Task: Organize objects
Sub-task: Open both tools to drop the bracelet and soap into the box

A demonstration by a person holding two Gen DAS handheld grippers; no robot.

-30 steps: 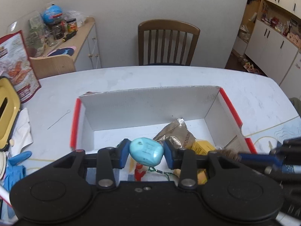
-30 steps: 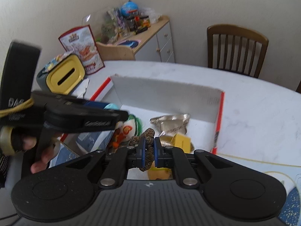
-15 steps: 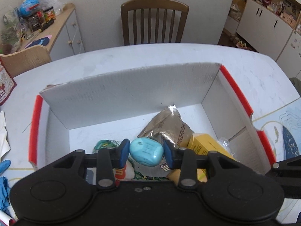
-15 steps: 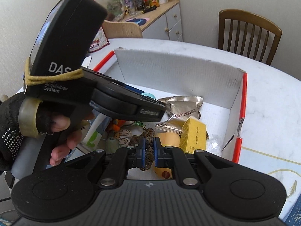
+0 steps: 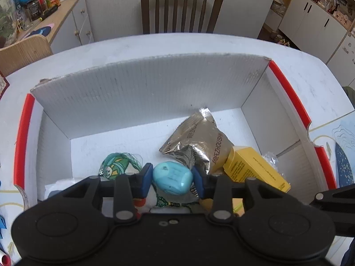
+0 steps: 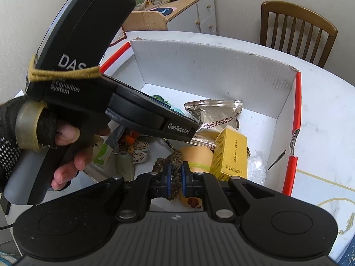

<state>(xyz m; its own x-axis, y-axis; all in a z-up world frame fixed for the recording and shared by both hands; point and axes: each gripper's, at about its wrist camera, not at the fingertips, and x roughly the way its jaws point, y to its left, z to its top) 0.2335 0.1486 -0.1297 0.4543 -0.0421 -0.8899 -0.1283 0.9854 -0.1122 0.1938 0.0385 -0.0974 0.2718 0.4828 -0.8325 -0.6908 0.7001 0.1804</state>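
Left gripper [image 5: 172, 179] is clamped on a turquoise egg-shaped object [image 5: 172, 178], held low over the white cardboard box [image 5: 142, 93] near a silver foil packet [image 5: 199, 141] and yellow carton [image 5: 255, 168]. Right gripper [image 6: 175, 177] pinches a braided brown cord [image 6: 175, 166] over the same box, while the gloved left hand [image 6: 44, 137] grips the other tool's handle.

The left wrist view looks forward and down along the left gripper [image 5: 172, 180], close above the near edge of the open box [image 5: 153, 88], facing the far wall and a chair [image 5: 182, 6] beyond. The right wrist view looks over the right gripper [image 6: 175, 179] from further right, angled left. Both share the box, silver packet [image 5: 199, 141], yellow carton [image 6: 229, 153] and chair.
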